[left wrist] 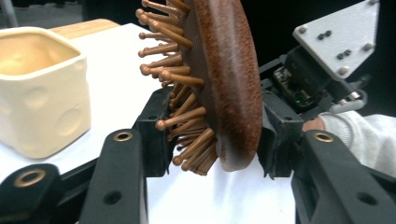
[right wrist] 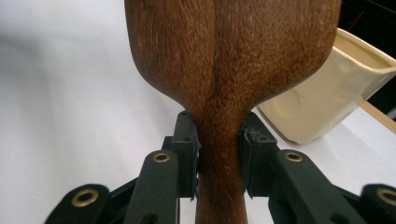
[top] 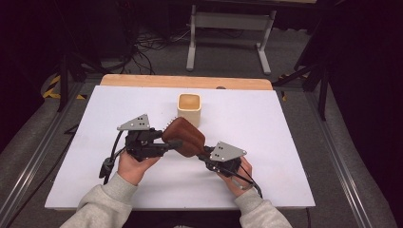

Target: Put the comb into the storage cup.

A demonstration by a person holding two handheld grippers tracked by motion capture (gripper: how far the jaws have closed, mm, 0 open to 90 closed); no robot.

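My right gripper (right wrist: 218,156) clamps the wooden hairbrush (top: 184,137) by its handle, my left gripper (left wrist: 212,140) pinches its head, cream cup (top: 189,109) just beyond.

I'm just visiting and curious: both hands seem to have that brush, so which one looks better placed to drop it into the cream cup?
Probably the right gripper: its fingers clamp the hairbrush by its handle. The left gripper pinches the bristled head, the end nearest the cup.
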